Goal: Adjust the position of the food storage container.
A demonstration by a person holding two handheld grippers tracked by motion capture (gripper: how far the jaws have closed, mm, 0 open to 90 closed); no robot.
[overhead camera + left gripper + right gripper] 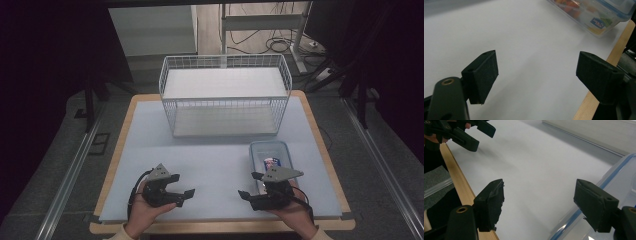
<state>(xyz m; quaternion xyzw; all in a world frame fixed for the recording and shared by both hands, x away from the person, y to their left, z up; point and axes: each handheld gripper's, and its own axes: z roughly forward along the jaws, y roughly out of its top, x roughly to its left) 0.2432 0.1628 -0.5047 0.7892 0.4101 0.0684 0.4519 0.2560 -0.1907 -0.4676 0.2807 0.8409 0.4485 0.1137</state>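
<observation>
While sitting just off the right gripper, under its outer jaw, lying lengthwise away toward the wire basket: the lidded plastic box. Hovering farther off, the left gripper. Both gaping wide, gripping nothing.

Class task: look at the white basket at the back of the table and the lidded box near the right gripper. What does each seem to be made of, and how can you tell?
Wire basket: likely white-coated metal wire, shown by its thin open grid.
Lidded box: seemingly clear plastic with a blue-rimmed lid; the contents show through its glossy wall.
</observation>
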